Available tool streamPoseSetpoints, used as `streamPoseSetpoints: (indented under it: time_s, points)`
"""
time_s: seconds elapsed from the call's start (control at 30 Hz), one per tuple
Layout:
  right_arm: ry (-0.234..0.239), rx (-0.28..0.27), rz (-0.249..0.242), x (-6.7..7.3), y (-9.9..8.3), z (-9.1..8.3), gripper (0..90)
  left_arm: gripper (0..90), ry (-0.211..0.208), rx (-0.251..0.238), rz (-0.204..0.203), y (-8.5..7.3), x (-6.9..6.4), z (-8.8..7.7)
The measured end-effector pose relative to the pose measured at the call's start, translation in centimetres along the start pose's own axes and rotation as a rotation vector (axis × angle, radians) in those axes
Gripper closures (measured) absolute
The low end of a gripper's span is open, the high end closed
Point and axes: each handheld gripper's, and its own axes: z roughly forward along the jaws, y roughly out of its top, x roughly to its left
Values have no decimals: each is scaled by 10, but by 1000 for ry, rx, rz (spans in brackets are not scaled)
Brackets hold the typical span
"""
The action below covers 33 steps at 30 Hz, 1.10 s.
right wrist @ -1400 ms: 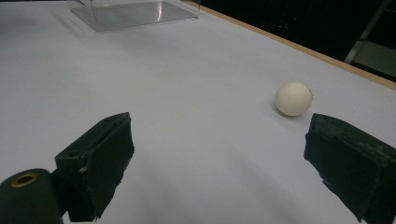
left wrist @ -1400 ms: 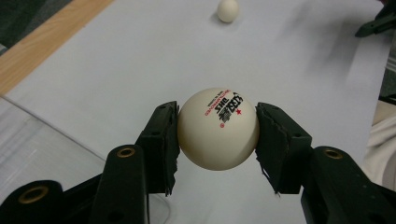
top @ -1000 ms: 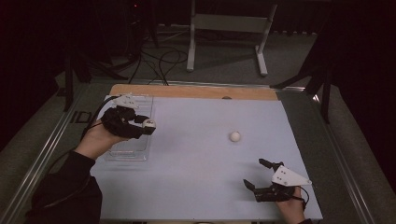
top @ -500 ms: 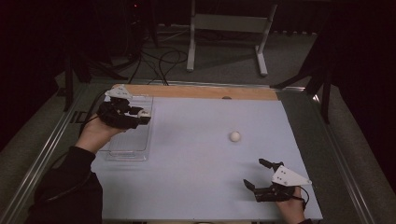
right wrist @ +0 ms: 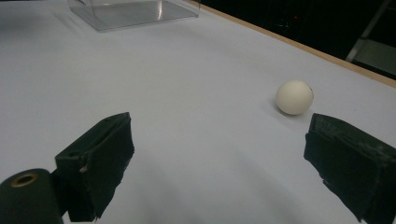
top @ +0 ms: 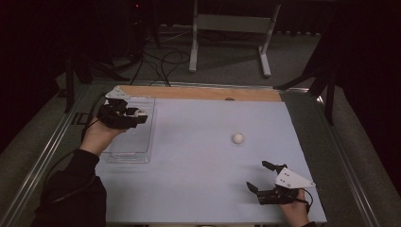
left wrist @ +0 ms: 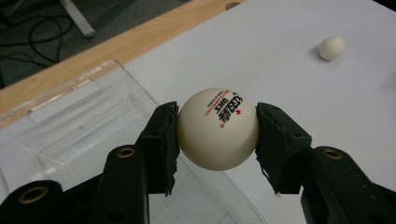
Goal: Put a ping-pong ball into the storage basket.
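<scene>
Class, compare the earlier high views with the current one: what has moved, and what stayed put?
The left gripper, shut on a ping-pong ball, moved toward the far end of the clear tray. The right gripper, open, and the loose ball stayed put.

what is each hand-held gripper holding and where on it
Left hand-held gripper clamps a ping-pong ball across its opposite sides. Right hand-held gripper holds nothing.
</scene>
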Motion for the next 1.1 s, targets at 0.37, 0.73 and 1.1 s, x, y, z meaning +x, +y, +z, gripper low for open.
streamPoseSetpoints:
  time_s: [0.37, 0.73, 1.1]
  points:
    - [1, 0, 1, 0, 0, 0, 81, 523, -3, 36, -26, -15, 4, 13]
    - [3, 0, -2, 0, 0, 0, 81, 522, -11, 82, -49, -27, 9, 27]
    - [5, -1, 1, 0, 0, 0, 81, 522, -35, 128, -68, -38, 13, 39]
